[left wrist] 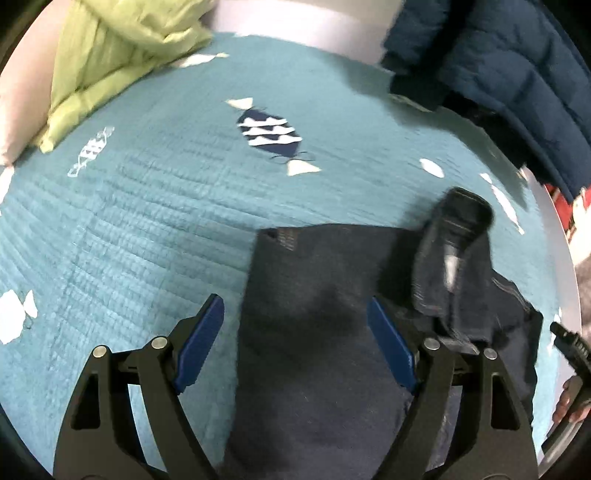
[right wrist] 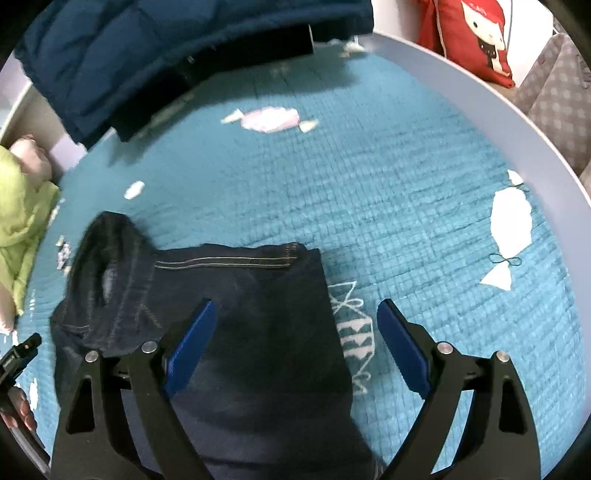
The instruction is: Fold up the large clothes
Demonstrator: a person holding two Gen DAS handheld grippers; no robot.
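Denim jeans (right wrist: 251, 332), folded, lie below both wide-open, empty tongs, left tongs (left wrist: 295, 347) and right tongs (right wrist: 295, 343); a loose flap (left wrist: 454, 251) is seen nearer the left.

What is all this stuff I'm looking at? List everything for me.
jeans: one pair, dark blue, folded, lying on the quilt below both grippers
quilt: one, teal with candy patterns, spread over the surface
puffer jacket: one, navy, at the far edge of the quilt
green bedding: one bundle, lime green, far left corner
red cushion: one, red with a cartoon figure, beyond the pale rim on the right
grey checked fabric: one piece, grey, beside the red cushion
left gripper: one, black with blue pads, open above the jeans
right gripper: one, black with blue pads, open above the jeans' edge
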